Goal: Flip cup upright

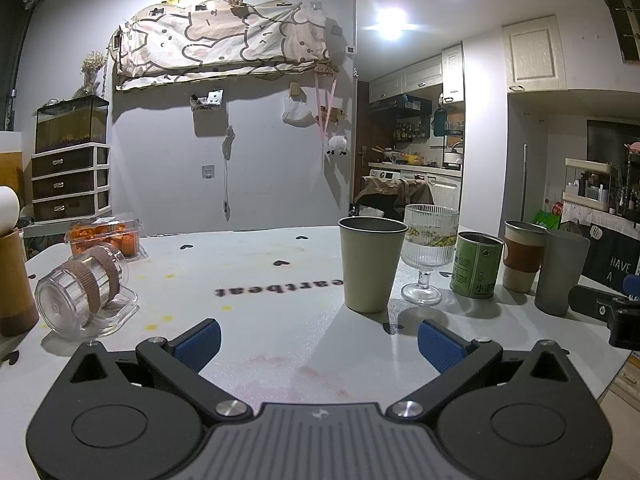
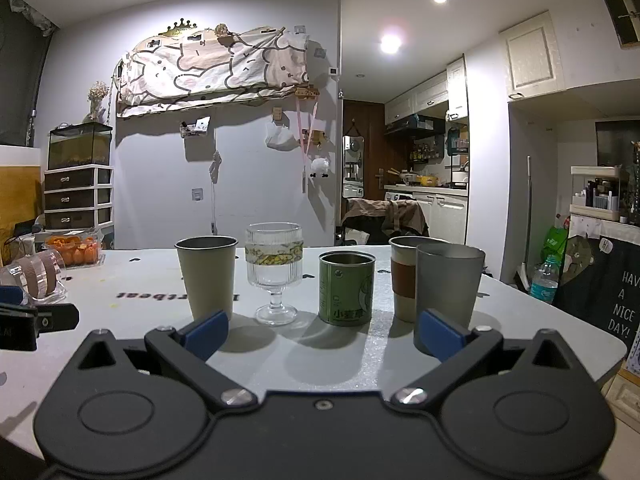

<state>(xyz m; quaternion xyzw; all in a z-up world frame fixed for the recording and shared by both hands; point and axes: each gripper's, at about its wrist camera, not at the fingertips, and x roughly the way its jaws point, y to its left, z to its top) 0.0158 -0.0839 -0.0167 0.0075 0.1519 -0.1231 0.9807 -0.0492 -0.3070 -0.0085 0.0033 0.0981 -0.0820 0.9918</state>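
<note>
A clear glass mug [image 1: 86, 290] with two brown bands lies on its side at the table's left, base toward me; it also shows in the right wrist view [image 2: 38, 278]. My left gripper [image 1: 319, 342] is open and empty, to the right of the mug and apart from it. My right gripper [image 2: 323, 334] is open and empty, facing a row of upright cups: a beige cup [image 2: 207, 276], a ribbed stemmed glass [image 2: 275, 270], a green tin [image 2: 346, 288], a brown-sleeved cup [image 2: 403, 280] and a grey cup [image 2: 448, 286].
A box of orange fruit [image 1: 106, 234] stands behind the mug. A brown cylinder [image 1: 14, 280] stands at the far left. The white table [image 1: 280, 280] ends at the right, with a water bottle [image 2: 544, 280] beyond it.
</note>
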